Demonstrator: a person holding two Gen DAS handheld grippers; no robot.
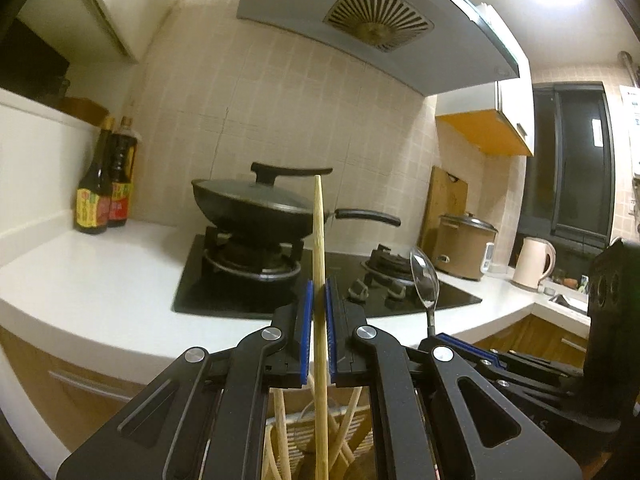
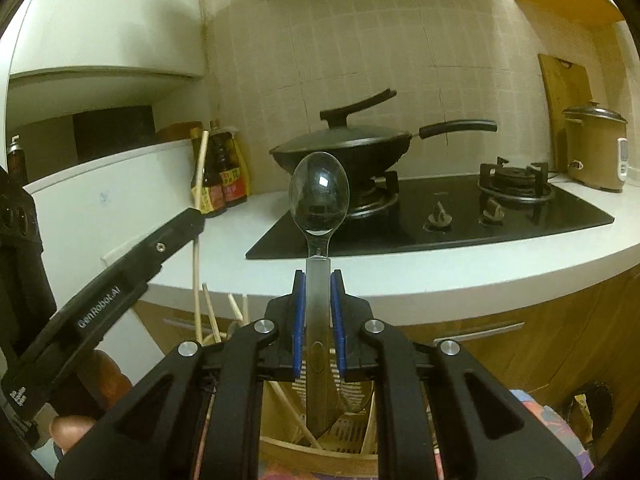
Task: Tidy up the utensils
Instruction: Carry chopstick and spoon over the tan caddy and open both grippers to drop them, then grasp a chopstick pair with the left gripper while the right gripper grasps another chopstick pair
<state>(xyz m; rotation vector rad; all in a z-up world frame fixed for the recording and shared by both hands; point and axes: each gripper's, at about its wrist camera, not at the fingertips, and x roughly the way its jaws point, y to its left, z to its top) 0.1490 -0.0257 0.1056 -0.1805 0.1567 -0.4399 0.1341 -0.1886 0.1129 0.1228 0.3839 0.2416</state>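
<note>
Kitchen counter in white runs under both views, but nearest the lenses the two tools are each closed on a utensil. Closest in the left view, the left gripper has its blue pads pressed against a single wooden chopstick, which stands upright with its tip well above the pads. In the right view, the right gripper pinches the handle of a metal spoon, bowl up and facing the camera. Below both, a pale slotted holder carries more chopsticks leaning at angles. I judge the chopstick to be light, stiff and thin, so it could pivot between the pads; a grip near its middle suits it. The spoon looks heavier and smooth, likely slippery, and seems best held on the flat of the handle, as it is. Farther off stand a black stove, a lidded wok on the near-left burner, two sauce bottles, a rice cooker and a kettle. The holder's shape and compartments are mostly hidden by the tools, and the lower ends of both held utensils are hard to follow.
</note>
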